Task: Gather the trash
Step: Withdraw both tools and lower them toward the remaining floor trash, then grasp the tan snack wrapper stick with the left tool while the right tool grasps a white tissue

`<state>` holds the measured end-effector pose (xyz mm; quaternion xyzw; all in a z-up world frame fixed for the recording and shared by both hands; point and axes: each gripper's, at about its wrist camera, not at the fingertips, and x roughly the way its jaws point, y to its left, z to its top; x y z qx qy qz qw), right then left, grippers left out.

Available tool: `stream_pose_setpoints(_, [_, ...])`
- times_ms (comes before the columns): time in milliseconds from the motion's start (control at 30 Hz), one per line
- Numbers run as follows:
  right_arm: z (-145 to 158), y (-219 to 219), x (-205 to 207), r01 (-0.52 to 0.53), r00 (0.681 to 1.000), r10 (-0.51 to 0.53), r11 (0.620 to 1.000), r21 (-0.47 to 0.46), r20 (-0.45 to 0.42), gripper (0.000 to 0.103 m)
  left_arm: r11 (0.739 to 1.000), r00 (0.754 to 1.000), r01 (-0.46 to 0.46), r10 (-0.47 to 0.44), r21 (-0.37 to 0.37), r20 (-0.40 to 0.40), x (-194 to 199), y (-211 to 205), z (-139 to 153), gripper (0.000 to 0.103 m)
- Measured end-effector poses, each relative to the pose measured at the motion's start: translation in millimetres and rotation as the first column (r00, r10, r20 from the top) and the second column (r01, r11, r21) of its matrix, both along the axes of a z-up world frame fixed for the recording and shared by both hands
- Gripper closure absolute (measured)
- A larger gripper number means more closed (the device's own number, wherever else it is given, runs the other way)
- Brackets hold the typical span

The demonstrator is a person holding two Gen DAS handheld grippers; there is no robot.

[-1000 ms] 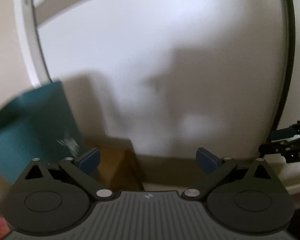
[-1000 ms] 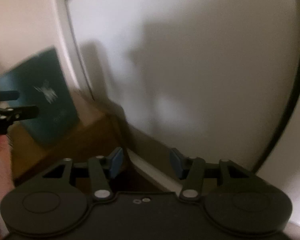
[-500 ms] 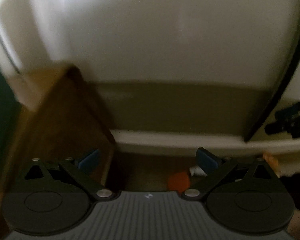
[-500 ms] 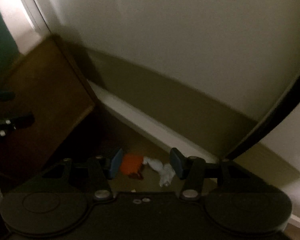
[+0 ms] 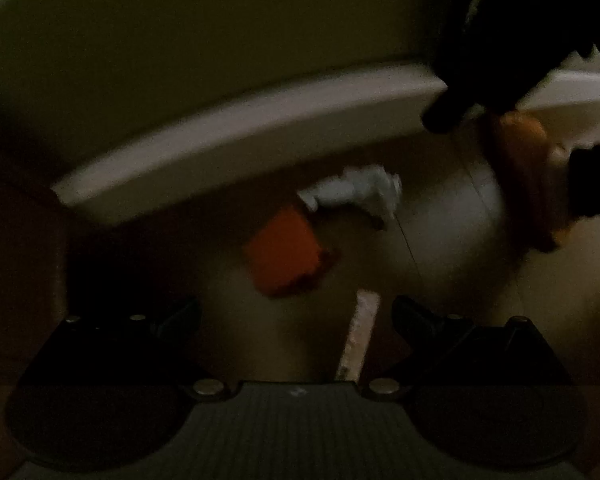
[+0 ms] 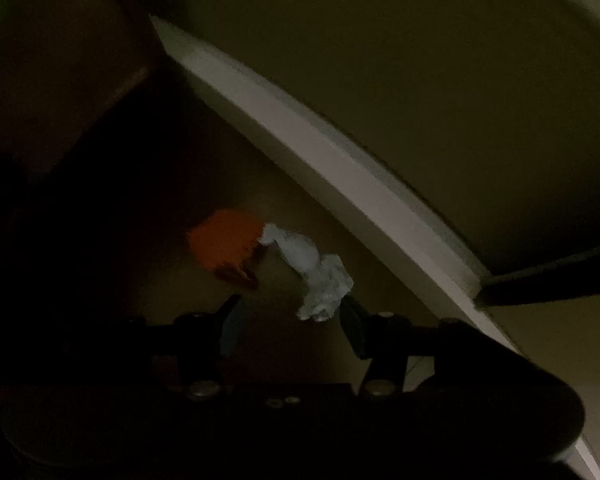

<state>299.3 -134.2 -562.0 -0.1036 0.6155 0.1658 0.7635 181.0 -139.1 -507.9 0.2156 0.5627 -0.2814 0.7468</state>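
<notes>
Both grippers dropped toward the floor (image 5: pixel 440 216); your left gripper (image 5: pixel 296 314) and right gripper (image 6: pixel 290 316) had fingers spread, empty, above crumpled white tissue (image 6: pixel 316 276) touching orange wrapper (image 6: pixel 226 242) beside the white baseboard (image 6: pixel 320 152).

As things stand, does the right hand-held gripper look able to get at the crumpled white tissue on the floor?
Probably yes. The right hand-held gripper is open and points down at the crumpled white tissue, with nothing between them. The orange wrapper touches the tissue's far end, and the baseboard runs close behind.
</notes>
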Motion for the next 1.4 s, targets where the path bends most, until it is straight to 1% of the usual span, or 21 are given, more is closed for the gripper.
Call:
stream_pose_setpoints(67, [-20.2,0.0,6.8,-0.009,1.0,0.009,1.0,-0.015,-0.014,0.051,1.0,0.999,0.02,-0.02,0.01,-0.034,-4.9,-4.1,-22.8,0.001])
stream_pose_setpoints(267, [-70.7,2.5,27.5,-0.056,0.998,0.055,0.998,-0.036,-0.036,0.051,0.996,0.992,0.082,-0.079,0.028,-0.095,-15.4,-20.1,-83.9,0.001])
stream_pose_setpoints(367, [-93.5,9.9,35.2,-0.11,0.993,0.109,0.993,-0.041,-0.042,0.051,0.992,0.985,0.118,-0.112,0.039,-0.134,-24.4,-26.5,-115.6,0.002])
stream_pose_setpoints(433, [-107.8,16.3,40.9,-0.163,0.986,0.162,0.986,-0.042,-0.04,0.051,0.989,0.98,0.142,-0.134,0.049,-0.148,-32.4,-28.3,-131.3,0.003])
stream_pose_setpoints(467, [-113.6,19.7,42.6,-0.192,0.981,0.19,0.981,-0.041,-0.037,0.051,0.988,0.978,0.145,-0.135,0.051,-0.158,-35.0,-27.5,-133.4,0.006])
stream_pose_setpoints(500, [-121.1,23.9,43.9,-0.227,0.974,0.225,0.973,-0.052,-0.035,0.051,0.988,0.976,0.143,-0.132,0.055,-0.173,-36.5,-28.0,-142.3,0.007])
stream_pose_setpoints(567, [-135.8,30.5,46.4,-0.276,0.961,0.274,0.959,-0.072,-0.04,0.051,0.99,0.974,0.125,-0.11,0.063,-0.199,-40.4,-25.3,-154.2,0.014])
stream_pose_setpoints(633, [-146.7,33.5,49.0,-0.297,0.955,0.294,0.952,-0.079,-0.048,0.051,0.991,0.973,0.104,-0.085,0.081,-0.214,-42.6,-21.5,-163.4,0.019])
stream_pose_setpoints(667, [-150.3,34.3,49.4,-0.3,0.954,0.296,0.95,-0.083,-0.05,0.051,0.991,0.972,0.099,-0.077,0.088,-0.222,-43.1,-19.9,-167.0,0.024])
stream_pose_setpoints(700, [-154.2,34.8,49.9,-0.304,0.952,0.3,0.949,-0.086,-0.055,0.051,0.991,0.971,0.097,-0.073,0.093,-0.228,-43.8,-18.5,-170.4,0.027])
stream_pose_setpoints(767, [-159.2,35.6,48.9,-0.318,0.948,0.313,0.944,-0.09,-0.059,0.051,0.989,0.969,0.105,-0.078,0.106,-0.233,-45.6,-17.3,-176.5,0.039])
stream_pose_setpoints(867, [-163.0,37.0,45.4,-0.34,0.94,0.337,0.936,-0.092,-0.054,0.051,0.988,0.967,0.118,-0.09,0.105,-0.237,-47.2,-17.1,-183.9,0.046])
stream_pose_setpoints(1000, [-168.8,41.6,39.4,-0.364,0.931,0.361,0.926,-0.101,-0.052,0.052,0.987,0.969,0.133,-0.111,0.09,-0.219,-48.3,-16.7,-185.3,0.05])
stream_pose_setpoints(1100, [-172.0,43.2,37.8,-0.363,0.932,0.361,0.925,-0.115,-0.04,0.052,0.985,0.968,0.155,-0.135,0.08,-0.211,-53.0,-15.3,-185.3,0.059])
stream_pose_setpoints(1167, [-172.9,44.0,36.9,-0.355,0.935,0.354,0.927,-0.119,-0.038,0.052,0.983,0.967,0.165,-0.145,0.077,-0.21,-54.1,-15.3,-184.0,0.07])
stream_pose_setpoints(1200, [-174.1,44.9,35.9,-0.353,0.935,0.351,0.927,-0.125,-0.037,0.052,0.984,0.967,0.163,-0.144,0.077,-0.21,-55.2,-15.5,-183.4,0.071])
stream_pose_setpoints(1233, [-175.2,44.7,35.4,-0.351,0.936,0.349,0.927,-0.129,-0.038,0.055,0.984,0.967,0.159,-0.139,0.077,-0.212,-55.3,-16.9,-184.2,0.076])
stream_pose_setpoints(1267, [-176.7,44.5,34.8,-0.35,0.937,0.348,0.926,-0.14,-0.039,0.055,0.985,0.967,0.156,-0.136,0.075,-0.213,-55.5,-16.8,-183.8,0.08])
stream_pose_setpoints(1300, [-178.4,44.9,34.0,-0.35,0.937,0.348,0.924,-0.152,-0.037,0.055,0.985,0.968,0.153,-0.134,0.077,-0.214,-55.4,-18.4,-185.7,0.08])
stream_pose_setpoints(1333, [-179.7,44.1,33.1,-0.35,0.937,0.348,0.923,-0.159,-0.039,0.061,0.986,0.968,0.149,-0.129,0.077,-0.216,-55.3,-17.8,-186.0,0.081])
stream_pose_setpoints(1400, [-180.7,41.9,31.2,-0.334,0.942,0.331,0.926,-0.178,-0.046,0.08,0.986,0.968,0.146,-0.126,0.077,-0.217,-56.0,-16.0,-185.5,0.083])
